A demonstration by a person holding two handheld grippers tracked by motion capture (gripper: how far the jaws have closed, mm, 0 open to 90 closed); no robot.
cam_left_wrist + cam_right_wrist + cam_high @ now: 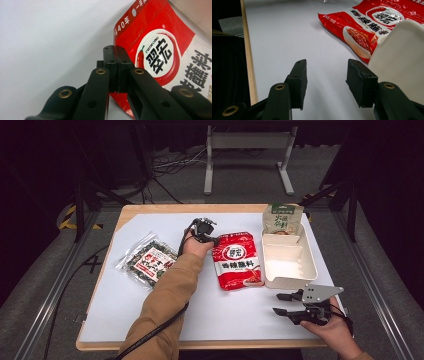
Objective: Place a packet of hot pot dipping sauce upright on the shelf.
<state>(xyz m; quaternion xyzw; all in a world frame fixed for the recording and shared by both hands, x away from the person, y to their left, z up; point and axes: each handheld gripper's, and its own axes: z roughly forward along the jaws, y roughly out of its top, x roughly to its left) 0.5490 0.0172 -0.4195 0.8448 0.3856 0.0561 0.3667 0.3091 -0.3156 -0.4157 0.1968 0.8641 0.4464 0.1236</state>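
Observation:
A red seasoning packet point(237, 261) lies flat on the white mat in the middle of the table. My left gripper point(212, 239) is at its upper left corner. In the left gripper view the black jaws are pressed together, and the left gripper point(115, 53) is shut on the edge of the red packet point(160, 50). My right gripper point(280, 304) rests low near the front right of the table, jaws apart. In the right gripper view the right gripper point(327, 72) has nothing between its pads, with the red packet point(372, 22) farther off.
A white tray point(306, 270) sits right of the red packet, and a green packet point(283, 218) leans at its far end. The tray's wall point(402, 62) is close beside my right jaw. A clear snack bag point(150, 261) lies at the left. The table's wooden edge point(249, 62) runs nearby.

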